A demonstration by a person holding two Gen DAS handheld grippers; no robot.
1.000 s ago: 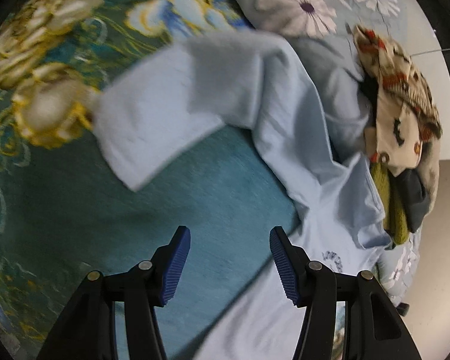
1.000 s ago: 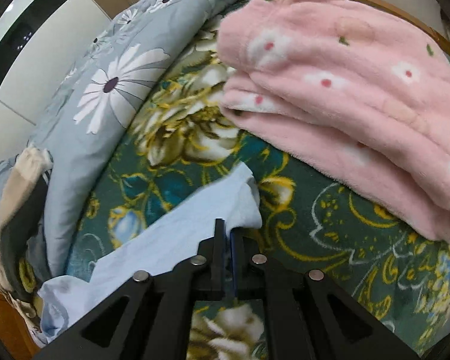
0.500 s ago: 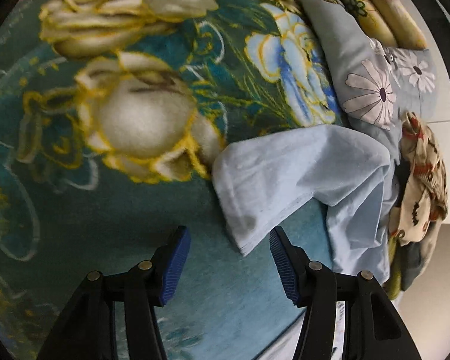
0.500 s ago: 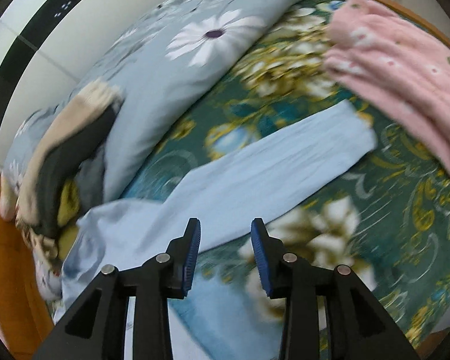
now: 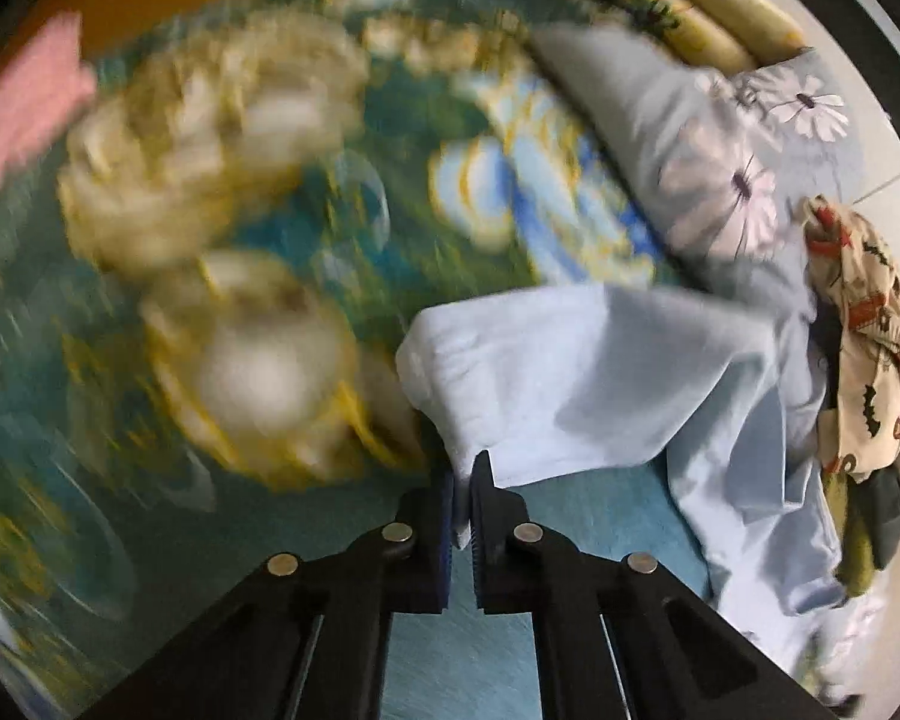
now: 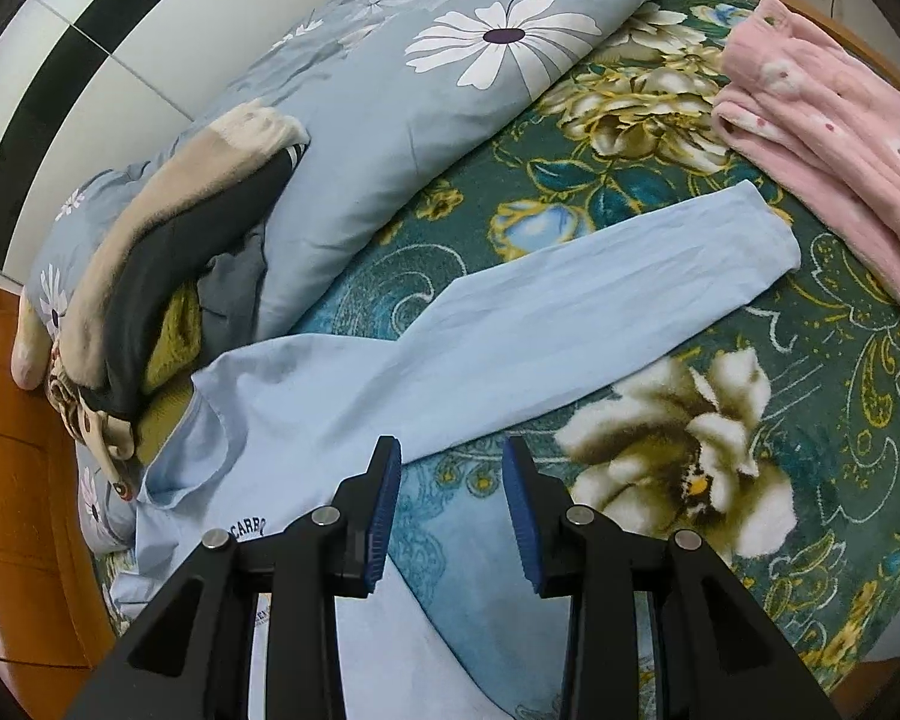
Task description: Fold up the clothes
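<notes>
Pale blue shirt point(image 6: 510, 330) lies across the green floral blanket point(image 6: 750, 570), one sleeve stretched flat toward the folded pink fleece point(image 6: 840, 138). Its other sleeve end (blurred, seemingly the cuff) is pinched in the left gripper point(image 5: 463, 501), jaws closed on the cloth. Right gripper point(image 6: 450, 510) hovers with jaws apart, holding nothing.

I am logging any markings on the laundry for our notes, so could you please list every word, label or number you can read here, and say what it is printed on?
"CARRO": dark print on the light blue shirt, right wrist view, cut off by the right gripper.
A second line of print lower on the shirt, beside the gripper, is too small and hidden to read.
Left wrist view: blurred, no readable text; the left gripper pinches the shirt's sleeve.
</notes>
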